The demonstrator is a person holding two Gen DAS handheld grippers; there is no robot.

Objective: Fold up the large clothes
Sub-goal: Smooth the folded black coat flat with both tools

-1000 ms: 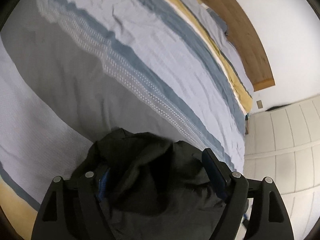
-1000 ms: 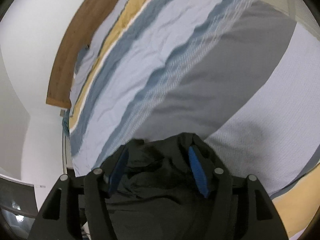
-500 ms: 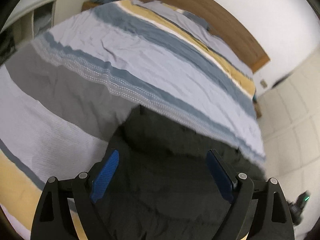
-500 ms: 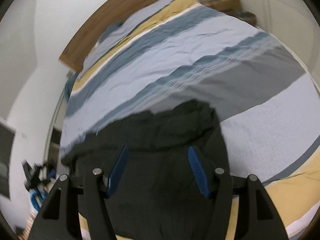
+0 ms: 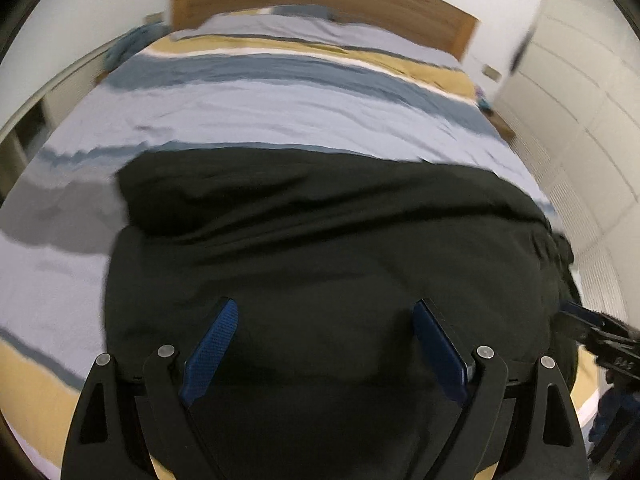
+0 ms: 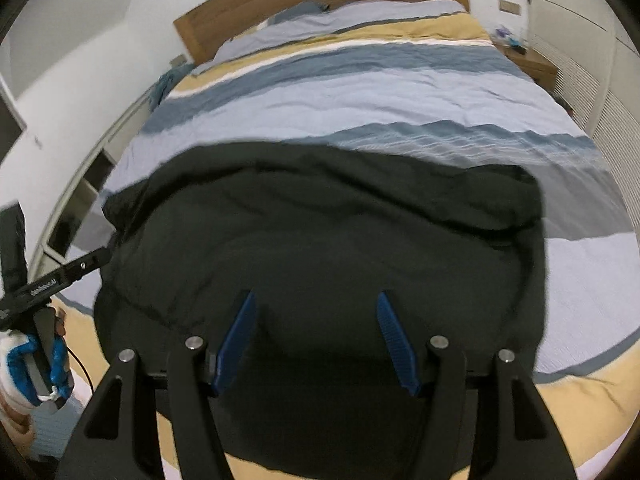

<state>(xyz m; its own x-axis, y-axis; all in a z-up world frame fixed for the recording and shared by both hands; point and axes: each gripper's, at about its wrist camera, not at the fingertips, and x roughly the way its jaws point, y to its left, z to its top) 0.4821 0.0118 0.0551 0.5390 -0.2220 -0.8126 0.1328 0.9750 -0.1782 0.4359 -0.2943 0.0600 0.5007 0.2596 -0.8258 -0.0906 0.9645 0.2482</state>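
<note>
Black garment (image 5: 320, 248) lies spread across the striped duvet (image 5: 280, 104), near foot of bed; left gripper (image 5: 324, 344) spread wide, right gripper (image 6: 316, 328) about half open, nothing pinched in either; looks like laying-out step; next likely calls for taking an edge to fold over.

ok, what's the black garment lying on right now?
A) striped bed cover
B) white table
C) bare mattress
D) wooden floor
A: the black garment is spread across the striped bed cover, whose blue, grey and yellow bands show around it up to the wooden headboard.
</note>
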